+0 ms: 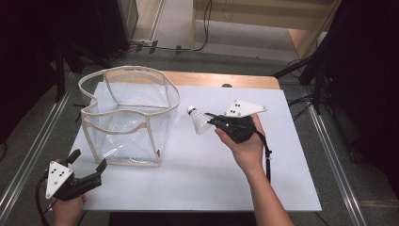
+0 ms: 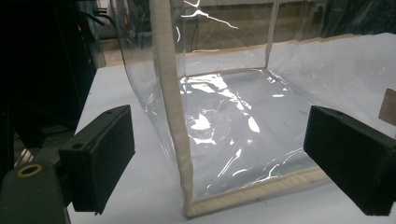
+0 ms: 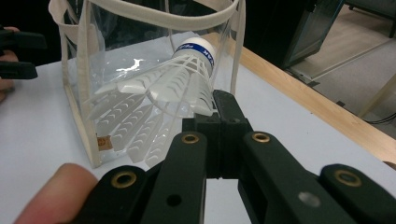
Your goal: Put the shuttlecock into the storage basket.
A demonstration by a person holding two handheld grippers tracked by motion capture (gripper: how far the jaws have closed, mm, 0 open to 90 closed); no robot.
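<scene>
A white shuttlecock (image 1: 199,121) hangs above the middle of the white table (image 1: 197,183), pinched by the edge of its plastic skirt in my right gripper (image 1: 214,119), cork tip with its blue band pointing far and left. The jaws are clamped tight on the skirt; in the right gripper view the feathers (image 3: 154,107) fan out just above the closed black pads. Just left of it stands a clear plastic bag (image 1: 127,117) with cream fabric trim, upright and open at the top. At the near left corner, my left gripper (image 1: 88,164) is held with its jaws wide apart and nothing between them, aimed at the bag's near corner seam (image 2: 175,121).
</scene>
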